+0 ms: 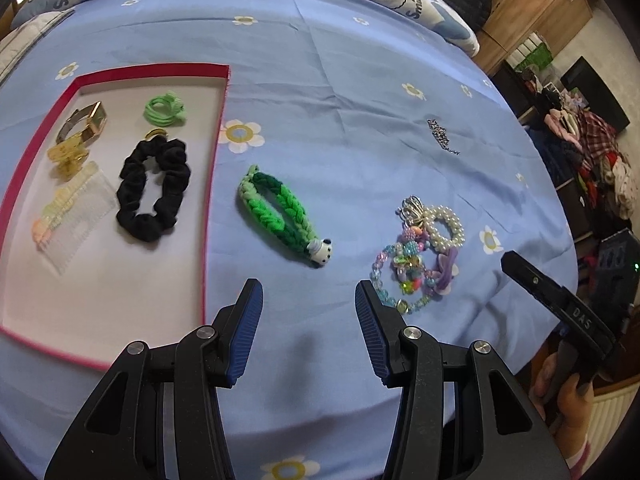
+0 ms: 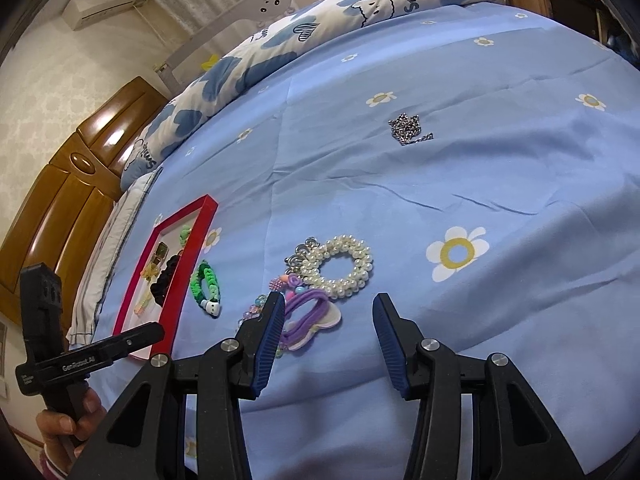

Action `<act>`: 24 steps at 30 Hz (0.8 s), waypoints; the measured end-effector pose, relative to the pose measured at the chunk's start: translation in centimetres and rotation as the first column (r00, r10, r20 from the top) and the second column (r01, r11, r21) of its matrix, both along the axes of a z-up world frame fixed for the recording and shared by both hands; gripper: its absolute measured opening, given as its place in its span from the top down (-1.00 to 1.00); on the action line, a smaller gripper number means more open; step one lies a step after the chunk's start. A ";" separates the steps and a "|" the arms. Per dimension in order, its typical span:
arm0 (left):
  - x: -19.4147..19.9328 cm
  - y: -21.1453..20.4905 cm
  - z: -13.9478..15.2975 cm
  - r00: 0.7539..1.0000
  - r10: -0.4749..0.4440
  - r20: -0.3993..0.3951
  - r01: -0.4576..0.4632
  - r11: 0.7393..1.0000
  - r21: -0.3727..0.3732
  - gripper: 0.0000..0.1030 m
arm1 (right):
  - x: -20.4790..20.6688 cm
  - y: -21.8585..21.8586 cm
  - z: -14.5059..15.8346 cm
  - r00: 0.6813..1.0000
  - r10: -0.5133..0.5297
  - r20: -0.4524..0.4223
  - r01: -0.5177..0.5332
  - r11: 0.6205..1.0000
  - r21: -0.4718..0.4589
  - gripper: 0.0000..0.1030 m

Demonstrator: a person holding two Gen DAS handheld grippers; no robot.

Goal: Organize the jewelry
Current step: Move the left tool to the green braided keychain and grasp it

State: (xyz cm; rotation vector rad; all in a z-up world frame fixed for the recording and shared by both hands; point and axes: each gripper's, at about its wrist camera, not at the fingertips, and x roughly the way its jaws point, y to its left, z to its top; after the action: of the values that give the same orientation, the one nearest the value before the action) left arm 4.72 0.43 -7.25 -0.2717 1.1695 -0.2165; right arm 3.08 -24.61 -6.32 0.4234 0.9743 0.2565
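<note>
Both hand-held grippers, left point(image 1: 308, 312) and right point(image 2: 328, 330), hover half-open and empty over the bed point(image 1: 340, 80), because the green braided bracelet point(image 1: 280, 212) lies outside the red tray point(image 1: 218, 152)

Ahead of the left gripper point(image 1: 309, 304), whose matt black plastic jaws carry ribbed blue pads, lies a chunky braided green yarn band point(image 1: 276, 212) on the smooth, lightly creased blue cotton sheet point(image 1: 340, 92). To its left, a red cardboard tray point(image 1: 222, 112) with a matt white floor holds a soft black fabric scrunchie point(image 1: 154, 188) and a shiny gold metal watch point(image 1: 86, 124). Just beyond the right gripper point(image 2: 328, 316) sit a glossy pearl-bead ring point(image 2: 340, 266) and a glinting metal chain point(image 2: 408, 128) farther off.
</note>
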 end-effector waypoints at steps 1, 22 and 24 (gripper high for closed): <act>0.4 -0.1 -0.1 1.000 -0.003 -0.003 0.003 1.000 -0.005 0.09 | 0.1 -0.1 -0.1 1.000 -0.002 -0.002 0.002 1.000 -0.001 0.05; 5.8 -1.7 -3.9 0.997 0.029 -0.077 -0.022 0.996 0.084 0.10 | 4.9 0.6 -3.4 0.996 0.066 -0.056 -0.073 0.991 -0.117 0.06; 6.0 -1.6 -3.8 0.997 0.029 -0.068 -0.023 0.996 0.088 0.19 | 5.4 0.9 -3.9 0.995 0.078 -0.065 -0.086 0.988 -0.130 0.06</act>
State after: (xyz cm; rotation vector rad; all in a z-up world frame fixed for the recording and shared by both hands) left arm 10.72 -1.21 -11.08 -0.2187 1.2404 -0.1339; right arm 8.49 -23.74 -10.25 0.2713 1.0626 0.2532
